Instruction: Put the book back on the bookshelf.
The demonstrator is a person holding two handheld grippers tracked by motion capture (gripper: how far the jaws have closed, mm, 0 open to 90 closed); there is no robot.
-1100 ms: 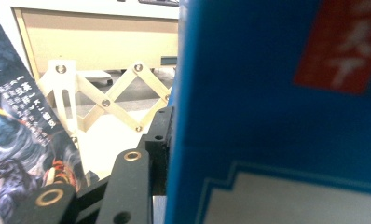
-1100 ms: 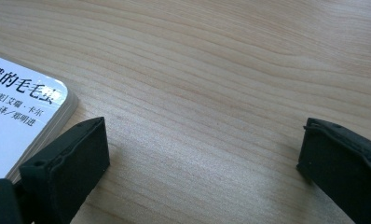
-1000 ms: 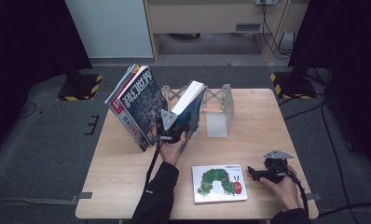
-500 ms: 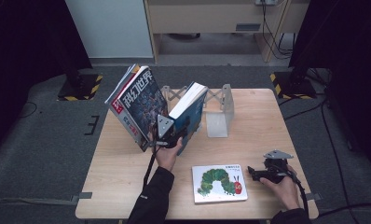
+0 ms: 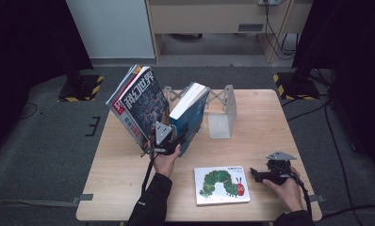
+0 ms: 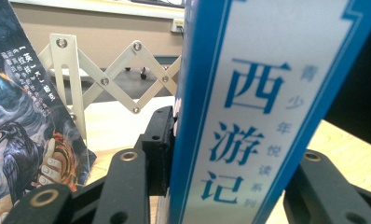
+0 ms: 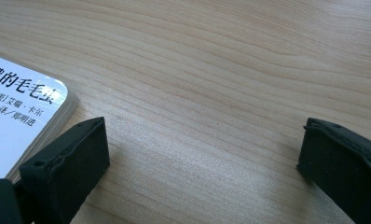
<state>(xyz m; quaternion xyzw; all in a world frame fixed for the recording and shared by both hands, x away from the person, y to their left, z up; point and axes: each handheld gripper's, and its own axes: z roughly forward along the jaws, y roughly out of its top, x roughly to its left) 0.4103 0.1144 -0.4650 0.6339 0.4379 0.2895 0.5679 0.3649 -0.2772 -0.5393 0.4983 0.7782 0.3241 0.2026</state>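
Observation:
My left gripper (image 5: 169,141) is shut on the lower spine of a blue book (image 5: 191,115) with a white spine label. It holds the book upright and tilted between the leaning magazines (image 5: 141,101) and the rack's right end plate. In the left gripper view the blue book (image 6: 249,112) is clamped between my jaws (image 6: 235,182), with the magazines (image 6: 20,121) at left. A caterpillar picture book (image 5: 221,184) lies flat near the front edge. My right gripper (image 5: 258,175) rests open on the table just to its right. The right gripper view has that book's corner (image 7: 16,116) beside my open gripper (image 7: 202,144).
A pale expandable book rack (image 5: 222,110) with a scissor lattice (image 6: 104,79) stands at the back middle of the wooden table (image 5: 256,122). Dark floor surrounds the table, with cabinets behind.
The left gripper and the blue book have shifted slightly left and toward the near side. The right gripper and the caterpillar book have not moved.

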